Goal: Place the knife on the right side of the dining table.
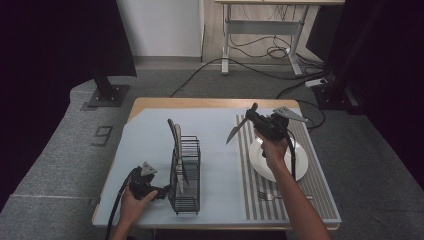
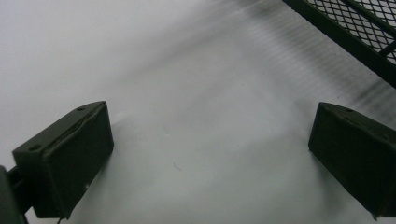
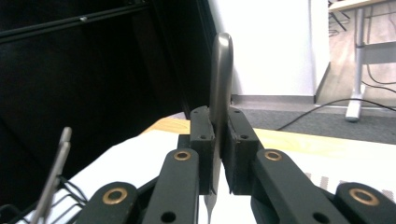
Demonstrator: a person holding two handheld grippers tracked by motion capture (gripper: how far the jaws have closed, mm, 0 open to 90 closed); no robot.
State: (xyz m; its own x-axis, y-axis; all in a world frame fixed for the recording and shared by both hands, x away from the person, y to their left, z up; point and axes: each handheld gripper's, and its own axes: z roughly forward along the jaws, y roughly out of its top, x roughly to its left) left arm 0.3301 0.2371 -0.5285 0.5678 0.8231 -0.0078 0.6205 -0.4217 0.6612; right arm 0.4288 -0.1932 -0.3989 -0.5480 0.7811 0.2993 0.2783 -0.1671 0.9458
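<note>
The right gripper holds a table knife up in the air over the table. Its jaws are squeezed tight on the knife, near the handle end. In the high view the knife is long and thin. Its blade tip points down toward 8 o'clock, and its handle end sticks up toward 2 o'clock. So its long line is tilted, not flat and not straight up. In the right gripper view the knife stands between the two black jaws, with its rounded handle end up at 12 o'clock and its blade going down at 6 o'clock.

The knife hangs between the black wire rack and the white plate. The rack is at about 8 o'clock from the knife and well apart from it. Two more knives stand in the rack.

A fork lies on the striped mat, at 6 o'clock from the plate.

The left gripper rests low on the table, just beside the rack. Its jaws are wide apart with nothing between them.
</note>
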